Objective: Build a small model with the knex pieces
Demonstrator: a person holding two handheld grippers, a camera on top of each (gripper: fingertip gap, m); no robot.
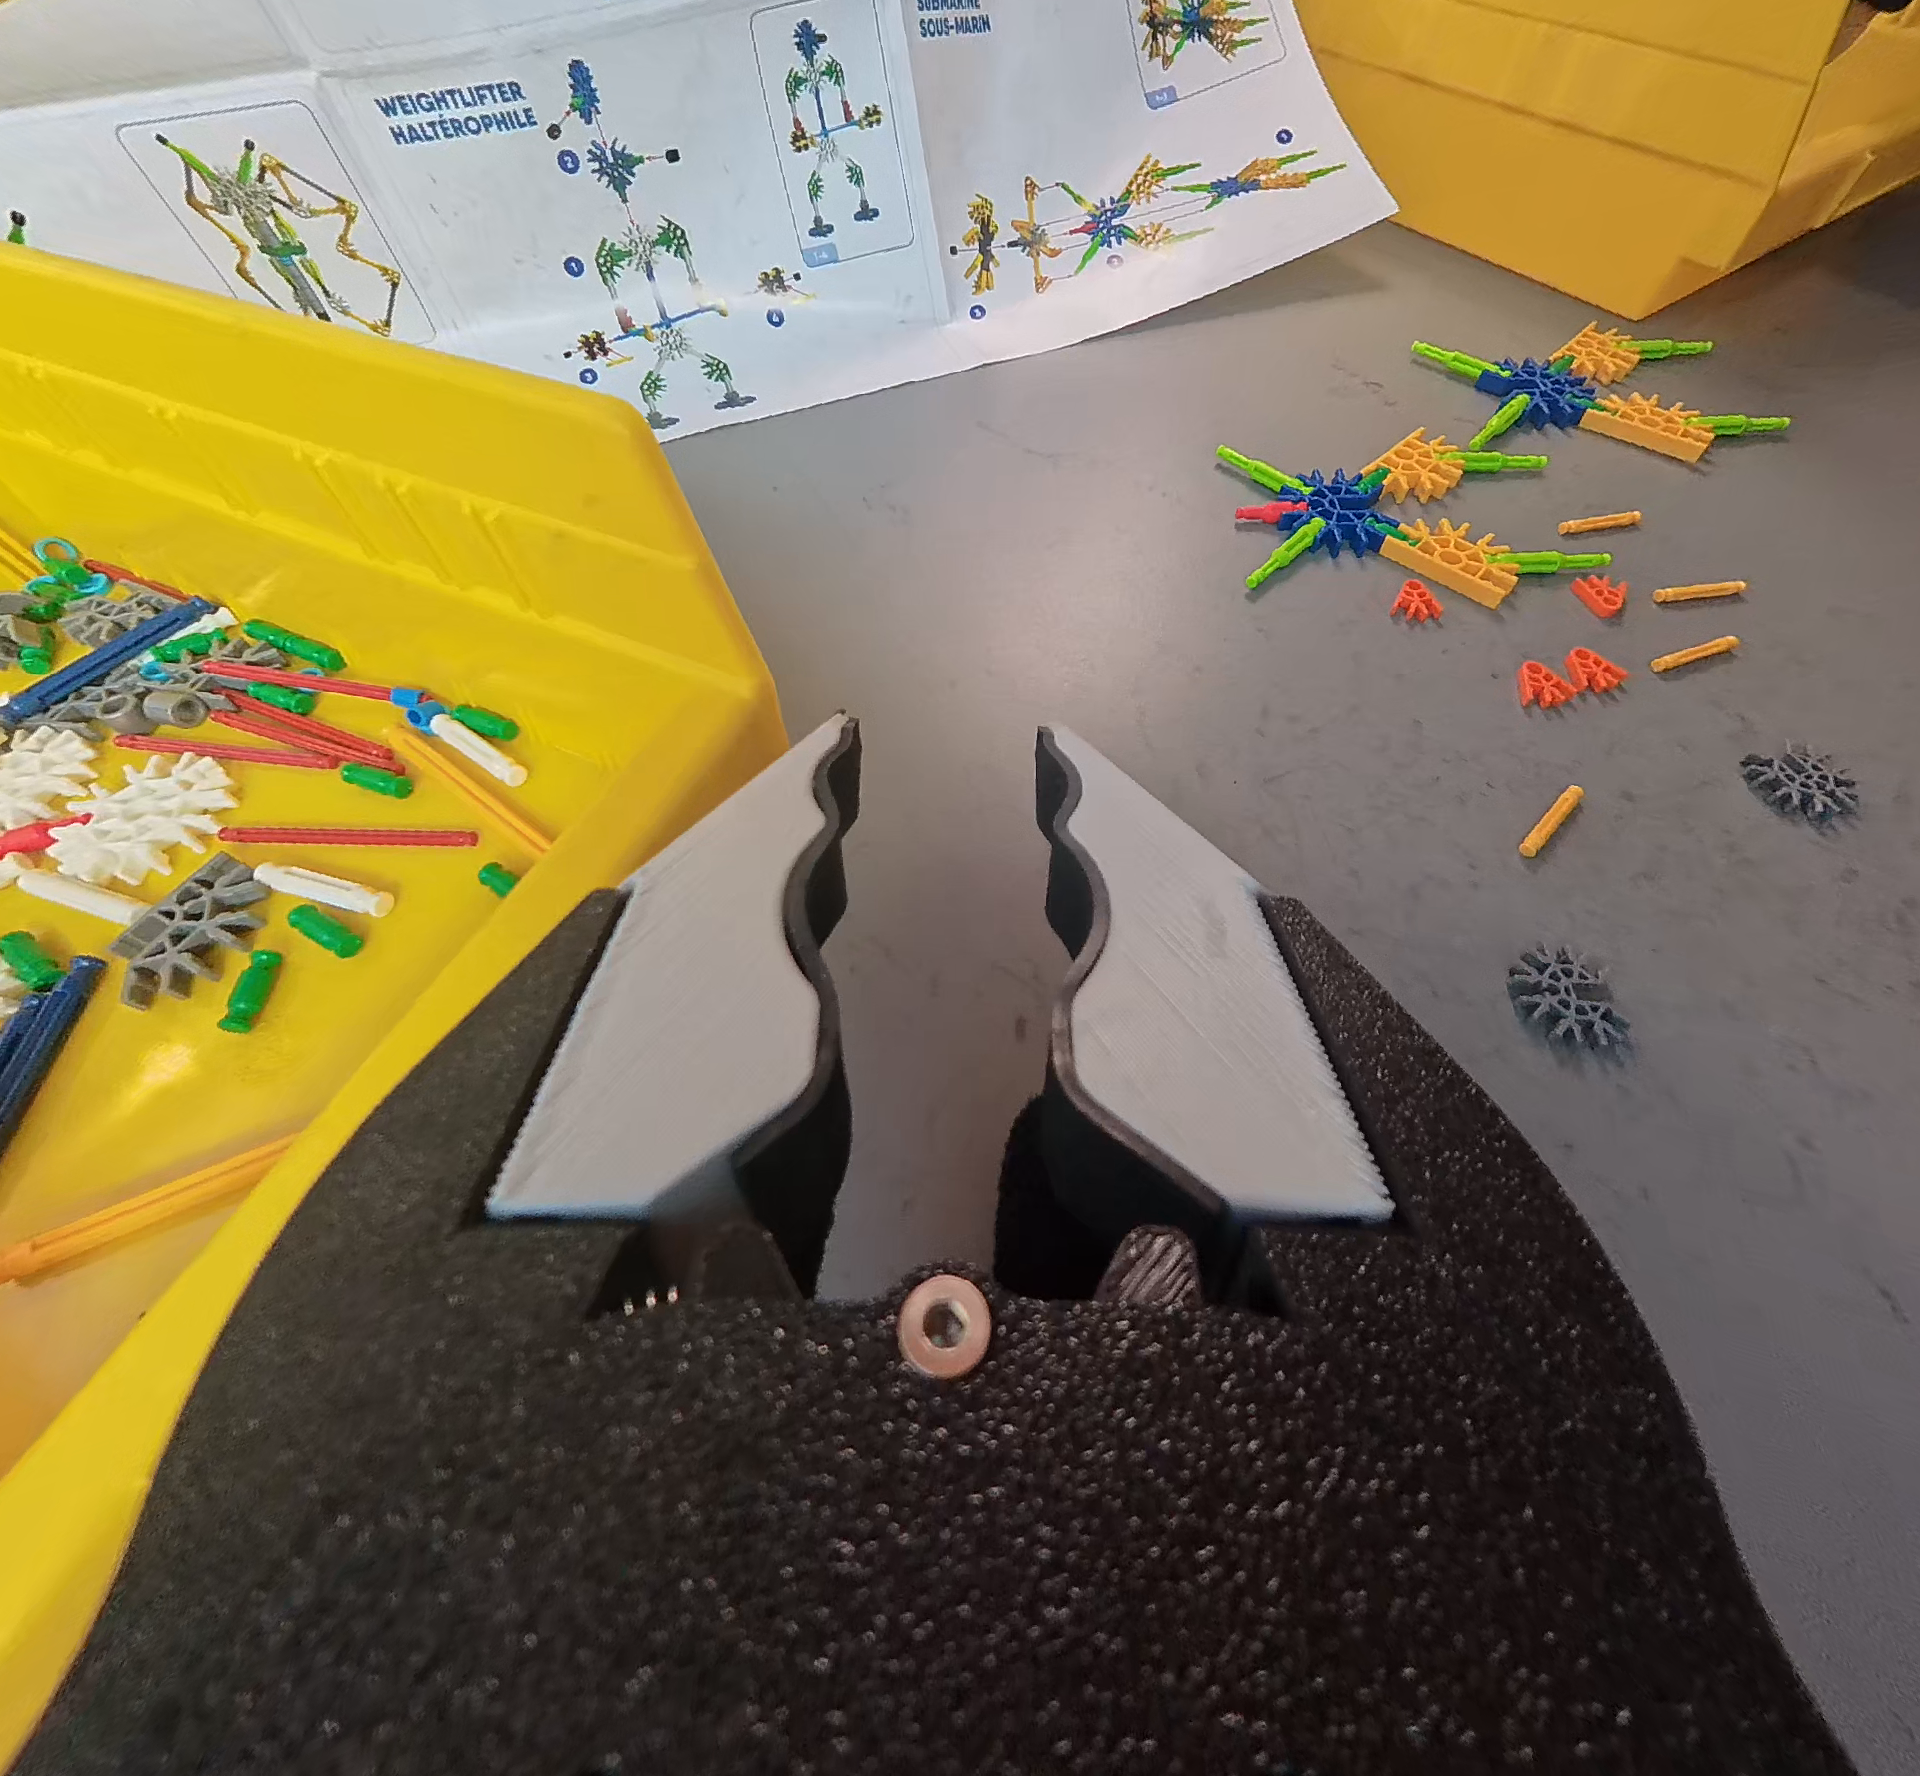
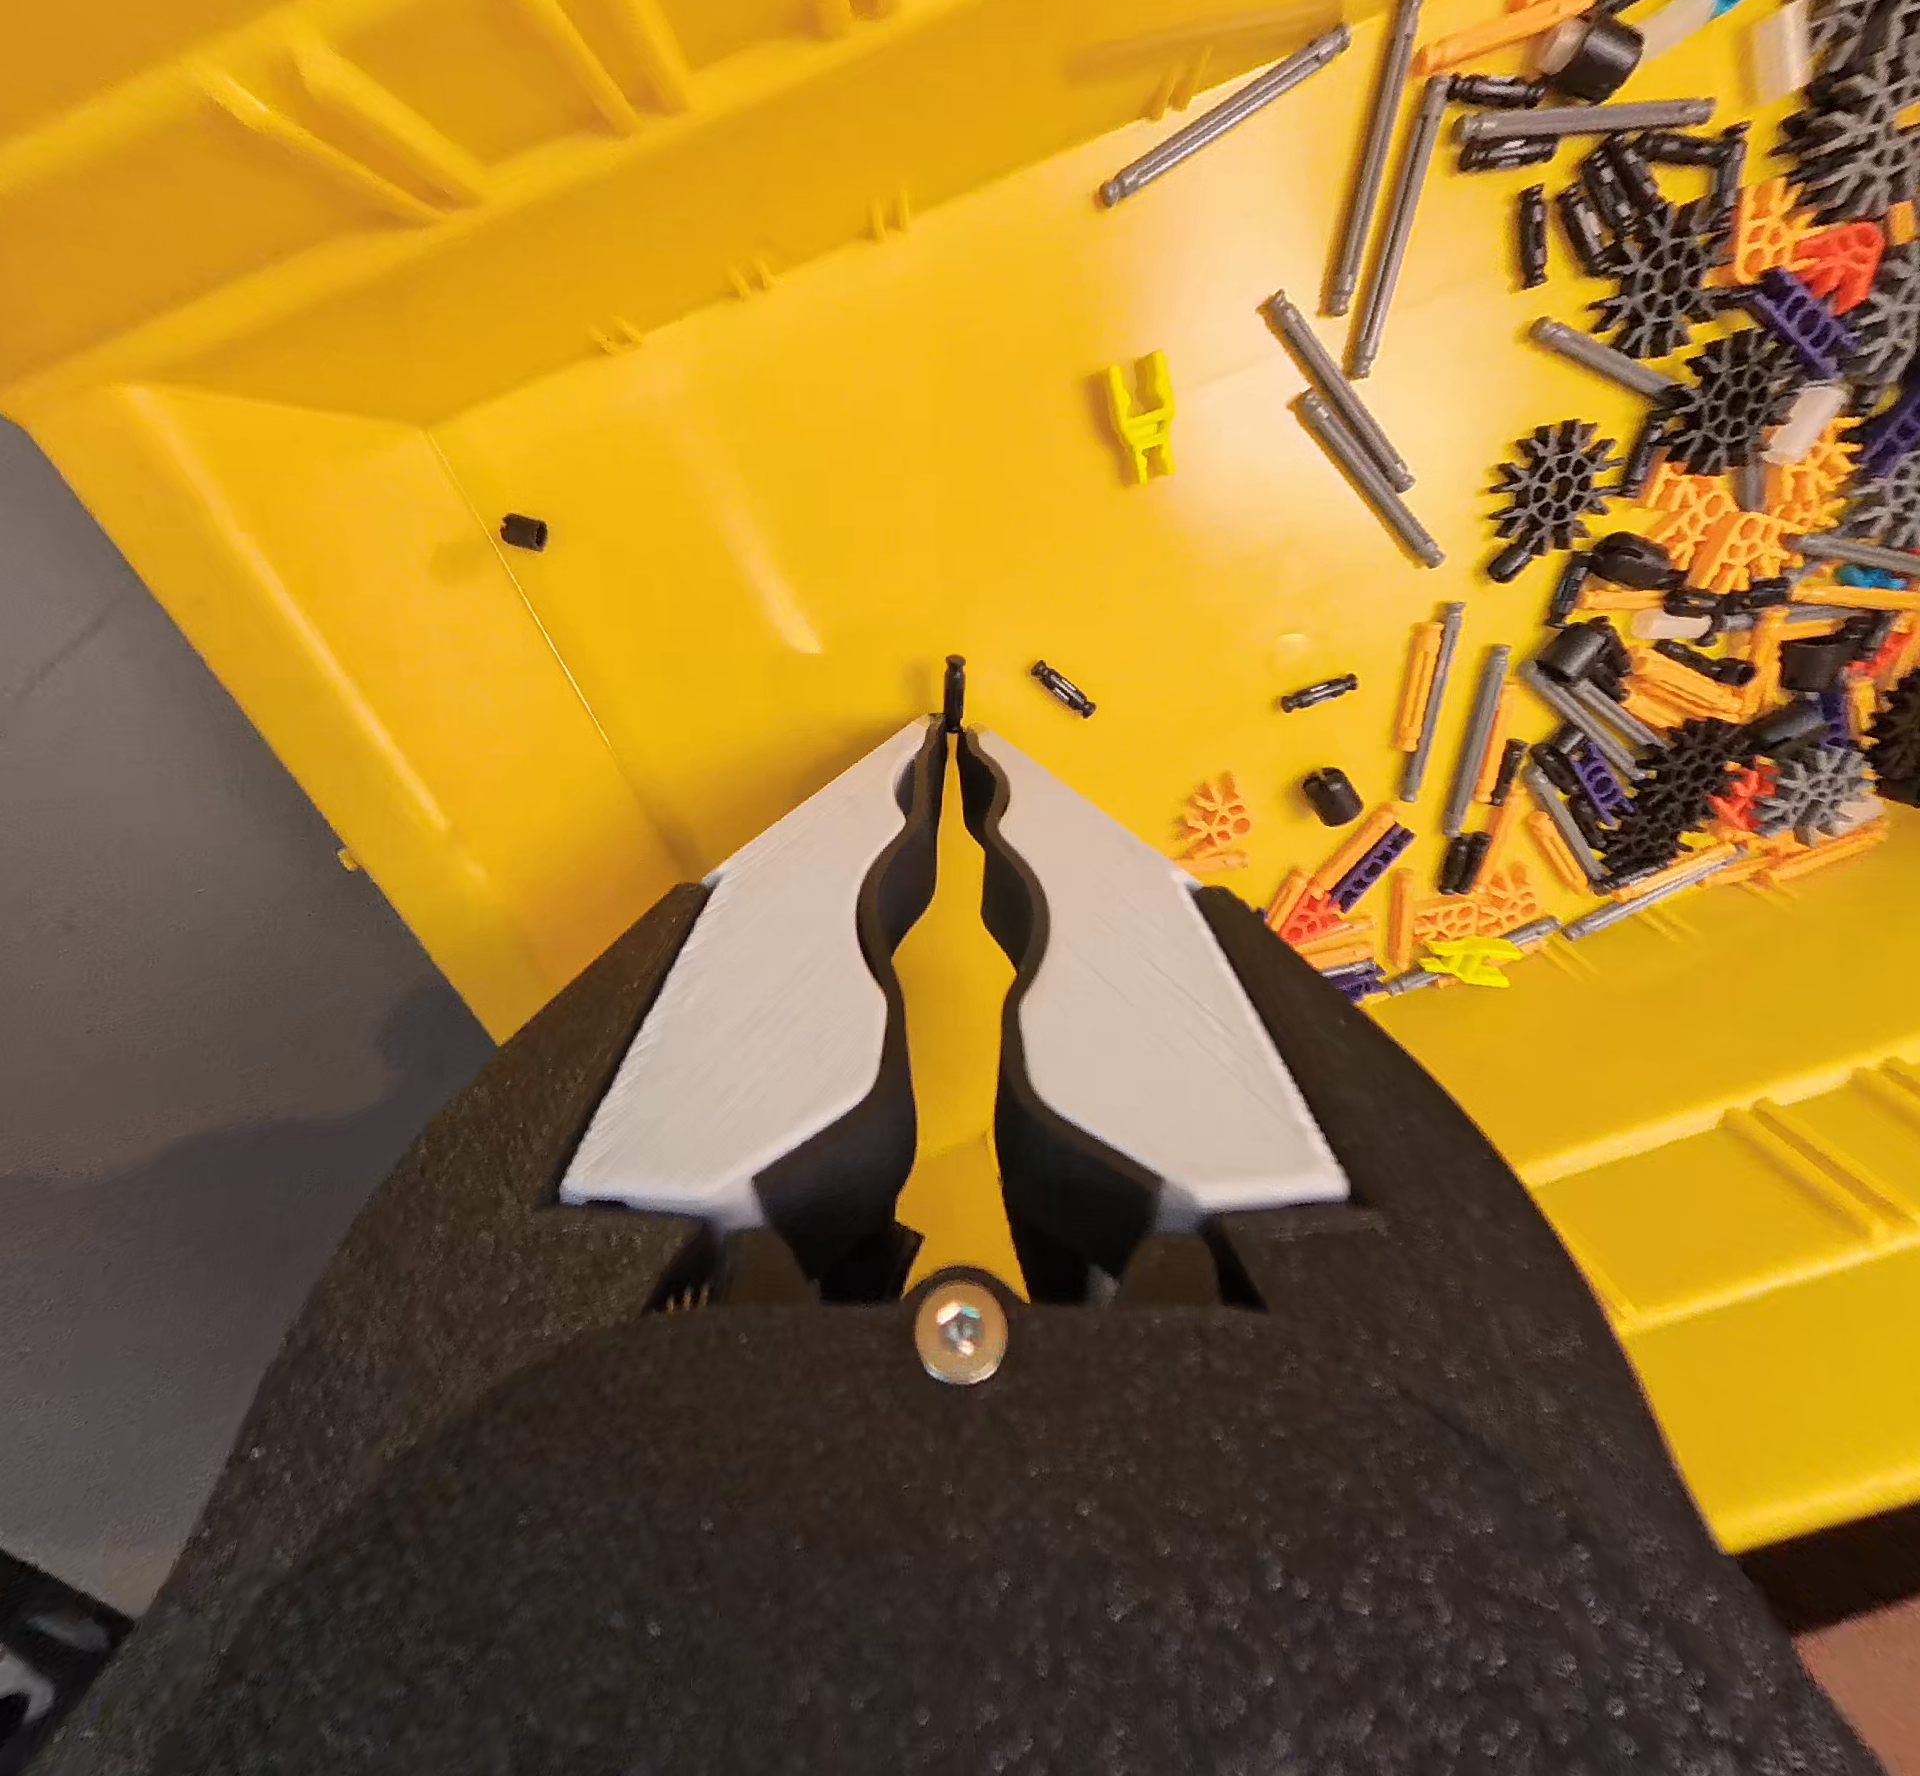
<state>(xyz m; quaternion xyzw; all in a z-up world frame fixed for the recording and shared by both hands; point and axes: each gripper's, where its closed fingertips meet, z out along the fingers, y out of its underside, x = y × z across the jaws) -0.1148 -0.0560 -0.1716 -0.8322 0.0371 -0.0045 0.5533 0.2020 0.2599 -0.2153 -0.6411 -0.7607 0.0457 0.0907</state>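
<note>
My left gripper [image 1: 948, 739] is open and empty above the grey table [image 1: 1039, 583], beside a yellow bin [image 1: 582, 521] of green, red, white and blue building rods and connectors. My right gripper [image 2: 953, 727] is shut on a short black rod [image 2: 953, 684], which sticks out past the fingertips above the floor of a second yellow bin [image 2: 727, 531]. Two more short black rods [image 2: 1063, 688] [image 2: 1317, 692] lie just to its right on the bin floor.
Two built blue, orange and green star pieces [image 1: 1382, 521] [image 1: 1590, 396], loose orange rods [image 1: 1550, 820], red connectors [image 1: 1569, 677] and grey snowflake connectors [image 1: 1567, 999] lie on the table at right. An instruction sheet [image 1: 623, 168] lies behind. A pile of parts [image 2: 1714, 479] fills the right bin's right side. The grippers' ends are close to 45 cm from one another.
</note>
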